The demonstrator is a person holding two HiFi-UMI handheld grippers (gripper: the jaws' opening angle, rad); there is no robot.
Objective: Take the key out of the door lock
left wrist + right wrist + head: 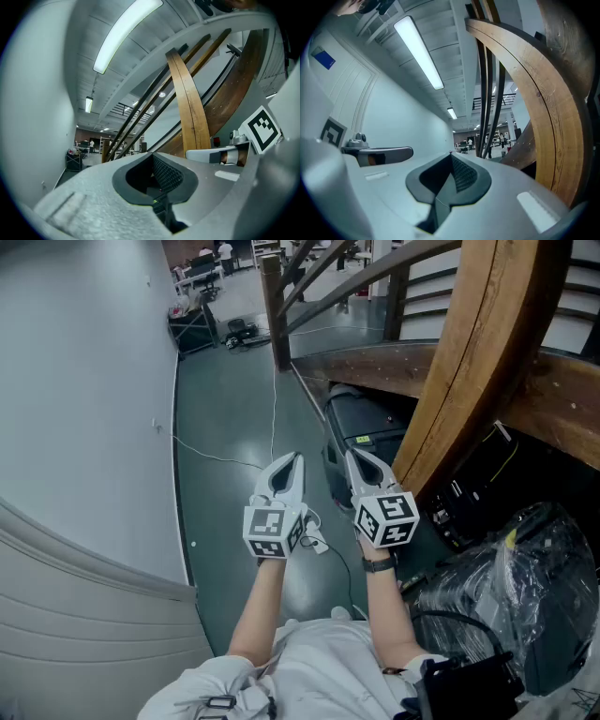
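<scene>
No key and no door lock show in any view. In the head view both grippers are held out side by side over the dark green floor, pointing away from me. My left gripper [295, 458] has its jaws together with nothing between them. My right gripper [352, 455] is likewise shut and empty, a hand's width to its right. In the left gripper view the left gripper [153, 155] has its jaws closed, and the right gripper [213, 154] shows at the right. The right gripper view shows the right gripper [451, 154] shut, and the left gripper [382, 153] at the left.
A white wall [84, 381] runs along the left. A curved wooden stair beam [473, 362] and a wooden post [275, 310] rise at the right. Below the stair lie a black case [361, 432] and a plastic-wrapped bundle [525, 587]. A white cable [216, 458] crosses the floor.
</scene>
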